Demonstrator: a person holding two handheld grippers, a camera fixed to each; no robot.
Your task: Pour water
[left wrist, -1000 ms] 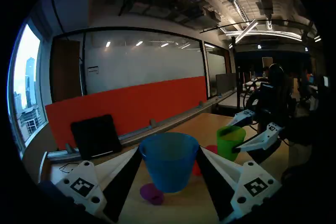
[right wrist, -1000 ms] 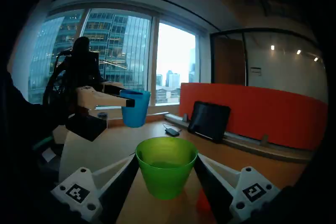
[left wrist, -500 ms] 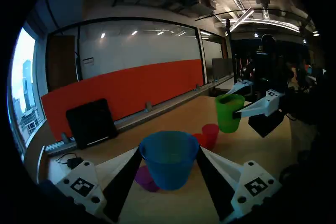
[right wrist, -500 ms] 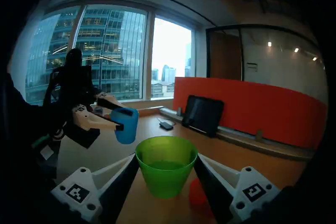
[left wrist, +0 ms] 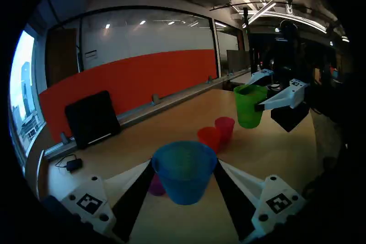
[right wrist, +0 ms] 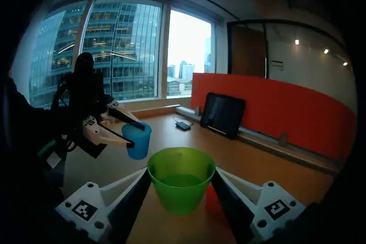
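Observation:
A blue cup (left wrist: 184, 171) is held upright above the wooden table, my left gripper (left wrist: 184, 175) shut on its sides. The right gripper view has this blue cup (right wrist: 136, 139) off to the left, with the left gripper (right wrist: 123, 135) around it. My right gripper (right wrist: 181, 189) is shut on a green cup (right wrist: 181, 185) that holds some liquid. From the left gripper view, the green cup (left wrist: 247, 105) hangs upright at the right, held by the right gripper (left wrist: 256, 100) over the table.
On the wooden table (left wrist: 151, 134) stand an orange-red cup (left wrist: 209, 137), a pink-red cup (left wrist: 224, 128) and a purple cup (left wrist: 157, 185). A dark tablet (left wrist: 91, 118) leans on the orange divider, with a small charger (left wrist: 72, 165) nearby. Windows fill the far wall (right wrist: 114, 51).
Both cups have come lower towards the table. The left gripper's view has tipped downward, so more of the tabletop and small cups show. The blue cup has dropped lower in the right gripper view.

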